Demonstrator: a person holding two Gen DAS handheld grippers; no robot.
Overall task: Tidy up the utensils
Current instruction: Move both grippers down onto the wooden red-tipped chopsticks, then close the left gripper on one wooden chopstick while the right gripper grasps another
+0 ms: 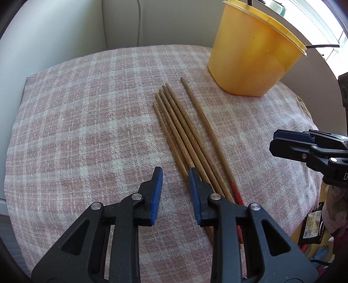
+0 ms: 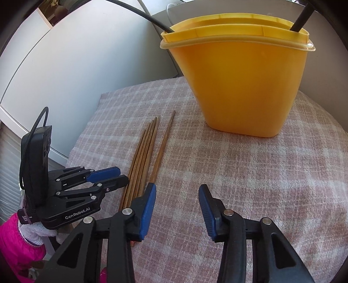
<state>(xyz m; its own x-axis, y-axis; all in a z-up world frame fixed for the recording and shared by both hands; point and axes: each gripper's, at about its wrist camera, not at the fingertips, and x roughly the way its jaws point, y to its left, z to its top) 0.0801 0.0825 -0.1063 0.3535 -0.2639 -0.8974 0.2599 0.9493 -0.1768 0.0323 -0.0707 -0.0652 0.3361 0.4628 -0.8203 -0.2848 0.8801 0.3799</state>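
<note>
Several brown wooden chopsticks (image 1: 180, 132) lie side by side on the pink checked cloth (image 1: 87, 122); one with a red end (image 1: 208, 128) lies slightly apart to their right. They also show in the right wrist view (image 2: 145, 152). A yellow plastic holder (image 1: 254, 52) stands behind them, with dark utensil handles (image 2: 301, 20) in it (image 2: 245, 87). My left gripper (image 1: 175, 174) is open and empty, its right finger over the near ends of the chopsticks. My right gripper (image 2: 177, 191) is open and empty, just right of the chopsticks. Each gripper shows in the other's view, the right one (image 1: 282, 141) and the left one (image 2: 119, 176).
The cloth-covered surface ends at a white wall (image 1: 54, 32) at the back and left. A pink sleeve (image 2: 15, 241) sits at the lower left of the right wrist view. Clutter lies past the cloth's right edge (image 1: 315, 222).
</note>
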